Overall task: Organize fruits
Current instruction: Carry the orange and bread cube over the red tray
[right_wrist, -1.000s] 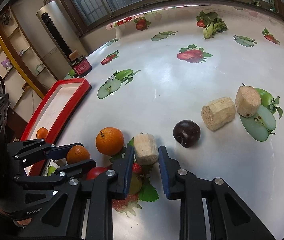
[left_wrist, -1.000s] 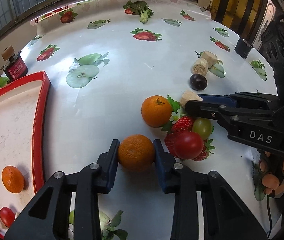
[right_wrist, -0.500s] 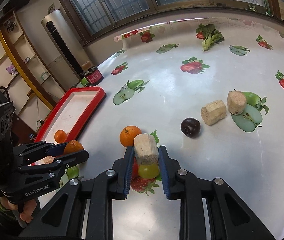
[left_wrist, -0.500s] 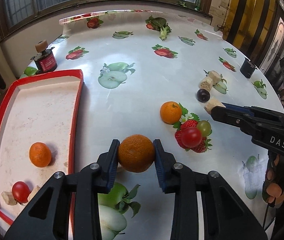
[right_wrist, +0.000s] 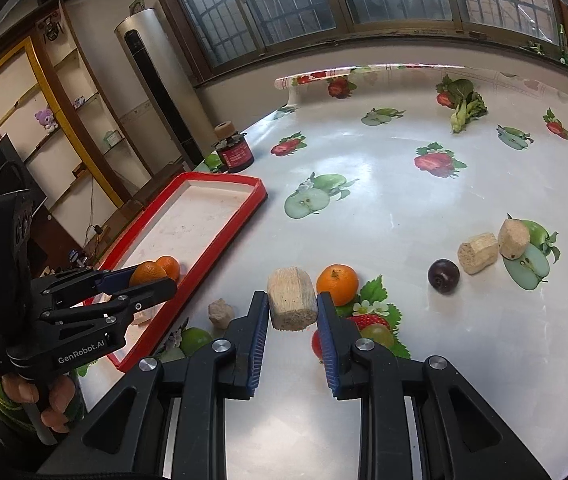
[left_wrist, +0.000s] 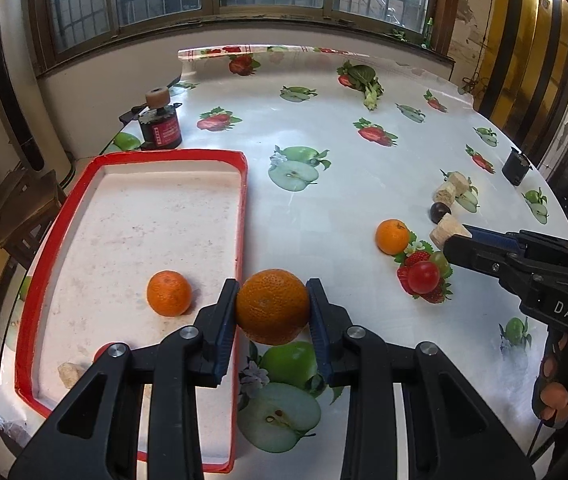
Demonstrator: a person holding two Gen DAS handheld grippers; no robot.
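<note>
My left gripper (left_wrist: 272, 312) is shut on an orange (left_wrist: 272, 306) and holds it in the air over the right rim of the red tray (left_wrist: 242, 216). The tray holds another orange (left_wrist: 169, 293), a red tomato (left_wrist: 100, 352) partly hidden by my finger, and a beige chunk (left_wrist: 69, 374). My right gripper (right_wrist: 292, 320) is shut on a beige cork-like chunk (right_wrist: 292, 298), lifted above the table. On the table lie an orange (right_wrist: 338, 284), a red tomato (left_wrist: 423, 277), a green grape (right_wrist: 378, 334) and a dark plum (right_wrist: 443, 275).
Two more beige chunks (right_wrist: 478, 253) lie right of the plum, and a small one (right_wrist: 221, 313) by the tray. A dark red jar (left_wrist: 161, 128) stands behind the tray. A black cup (left_wrist: 516, 166) stands at the far right. The tablecloth has printed fruit.
Both grippers have lifted their loads off the table. My left gripper has carried the orange leftward to the tray's rim. My right gripper has raised the chunk.
</note>
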